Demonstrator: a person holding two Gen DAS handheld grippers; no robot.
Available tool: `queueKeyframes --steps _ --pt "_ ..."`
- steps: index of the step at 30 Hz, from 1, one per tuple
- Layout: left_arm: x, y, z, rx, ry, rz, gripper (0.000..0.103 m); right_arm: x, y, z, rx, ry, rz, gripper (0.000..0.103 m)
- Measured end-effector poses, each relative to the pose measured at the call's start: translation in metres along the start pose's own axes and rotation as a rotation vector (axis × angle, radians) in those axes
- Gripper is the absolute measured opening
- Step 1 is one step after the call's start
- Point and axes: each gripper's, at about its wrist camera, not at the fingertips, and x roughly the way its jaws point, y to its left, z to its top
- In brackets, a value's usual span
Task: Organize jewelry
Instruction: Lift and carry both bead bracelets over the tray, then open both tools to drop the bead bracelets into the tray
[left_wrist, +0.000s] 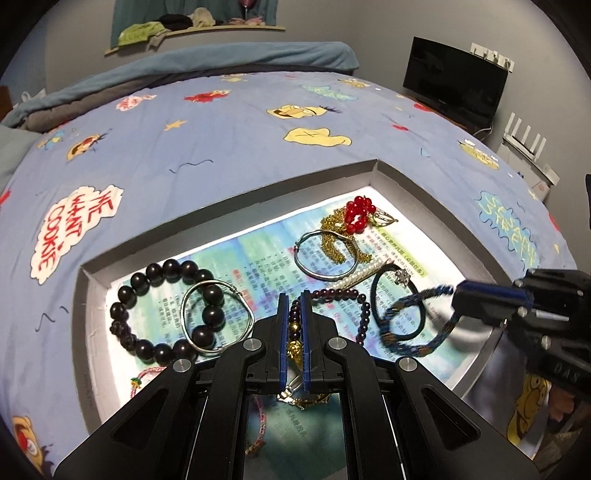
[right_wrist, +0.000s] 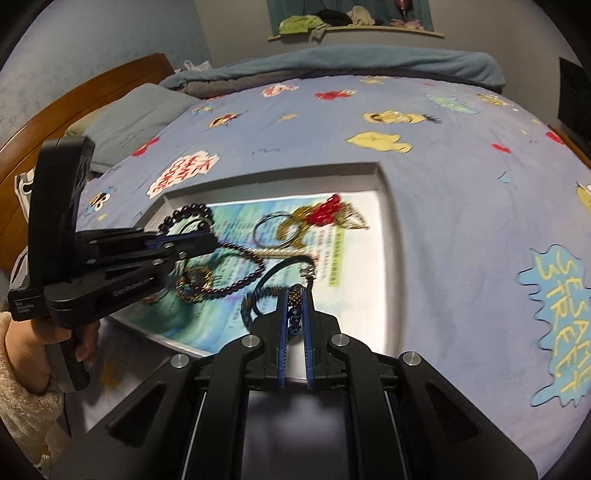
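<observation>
A shallow grey cardboard tray (left_wrist: 236, 186) lined with a printed paper page lies on a bed covered by a blue cartoon-print sheet (left_wrist: 229, 122). The left tool (left_wrist: 294, 295) is clenched on a dark purple beaded bracelet with gold charm beads (left_wrist: 332, 295), which runs between its blue pads and trails across the middle of the tray. The right tool (right_wrist: 294, 291) is clenched on a blue and gold braided cord bracelet (right_wrist: 258, 299), whose loop hangs over the tray's right part, just above a black elastic hair tie (left_wrist: 402, 295). To the left lie a large black beaded bracelet (left_wrist: 155, 306) and a silver bangle (left_wrist: 218, 317) overlapping it. Towards the far corner sit a second silver bangle (left_wrist: 325, 254), a gold chain (left_wrist: 332, 236), a red bead cluster (left_wrist: 360, 214) and a pearl strand (left_wrist: 360, 275).
</observation>
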Motion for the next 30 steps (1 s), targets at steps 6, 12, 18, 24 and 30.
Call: queueKeyframes --steps 6,12,18,24,30 --pt "0.006 0.002 0.000 -0.010 0.013 0.013 0.009 0.005 0.007 -0.003 -0.025 0.021 0.005 0.008" --pt "0.002 0.002 0.001 -0.007 -0.002 0.028 0.026 0.000 0.004 -0.003 -0.008 0.011 -0.004 0.022" --pt "-0.009 0.003 0.001 -0.009 -0.020 0.047 0.040 -0.007 0.002 -0.002 -0.004 -0.002 -0.017 0.031" --pt "-0.035 0.006 -0.004 -0.015 -0.062 0.068 0.061 -0.024 0.005 -0.004 -0.002 -0.034 -0.032 0.048" --pt "-0.066 -0.001 -0.015 0.006 -0.104 0.089 0.078 -0.047 0.011 -0.006 -0.010 -0.083 -0.052 0.068"
